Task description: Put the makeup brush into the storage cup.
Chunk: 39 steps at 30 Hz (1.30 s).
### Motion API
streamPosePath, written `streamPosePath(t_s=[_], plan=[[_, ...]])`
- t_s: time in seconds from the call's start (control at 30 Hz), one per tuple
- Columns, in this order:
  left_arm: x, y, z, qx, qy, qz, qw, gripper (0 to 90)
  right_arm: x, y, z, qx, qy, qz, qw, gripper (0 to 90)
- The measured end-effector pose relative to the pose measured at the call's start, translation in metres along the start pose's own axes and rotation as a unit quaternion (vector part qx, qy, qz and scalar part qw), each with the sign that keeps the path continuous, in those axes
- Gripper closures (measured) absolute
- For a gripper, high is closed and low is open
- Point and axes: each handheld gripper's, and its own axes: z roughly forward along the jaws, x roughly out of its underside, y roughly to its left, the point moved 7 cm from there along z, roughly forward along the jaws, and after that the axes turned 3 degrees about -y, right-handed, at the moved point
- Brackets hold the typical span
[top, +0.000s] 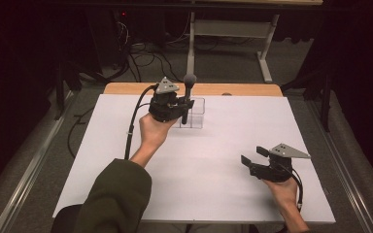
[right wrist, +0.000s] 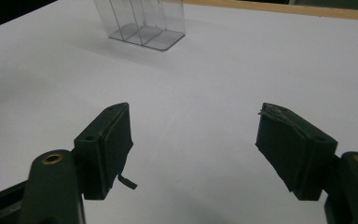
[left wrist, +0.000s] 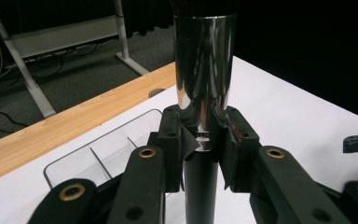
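- Left tool (left wrist: 200, 140) clamps a brush (left wrist: 204, 70) upright, just above the clear organizer (top: 194, 114).
- Right tool (right wrist: 196, 149) rests open, empty, on the counter (top: 213, 145).
- Step: carrying the brush to a slot.
- Next: likely align, lower handle-first.

Makeup brush (top: 188, 97) with black handle, shiny silver ferrule, dark bristles, upright, upper centre of high view, over clear divided organizer (top: 195, 114).

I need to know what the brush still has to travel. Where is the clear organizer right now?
In the high view the clear organizer stands left of centre near the table's far edge, just right of the left gripper, which holds the makeup brush upright at its near-left corner.
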Motion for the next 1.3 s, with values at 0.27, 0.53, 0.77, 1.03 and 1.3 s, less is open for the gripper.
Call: streamPosePath(t_s=[0.27,0.53,0.77,1.03,1.3], plan=[[-0.005,0.002,0.011,-0.003,0.001,-0.004,1.0000,71.5,0.000,0.000,0.001,-0.002,0.002,0.002,1.0000,28.4],[-0.009,0.005,0.024,-0.007,0.005,-0.004,1.0000,71.6,0.001,0.001,0.001,-0.006,0.005,0.002,1.0000,28.8],[-0.013,0.011,0.033,-0.019,0.009,-0.008,0.9998,71.6,0.000,0.002,0.001,-0.007,0.002,0.001,1.0000,28.9],[-0.011,0.022,0.042,-0.038,0.013,-0.020,0.9990,71.5,0.001,0.003,0.001,-0.008,0.004,0.004,1.0000,29.1],[-0.011,0.028,0.050,-0.045,0.008,-0.032,0.9984,71.5,0.001,0.004,0.002,-0.010,0.005,0.002,0.9999,29.2]])
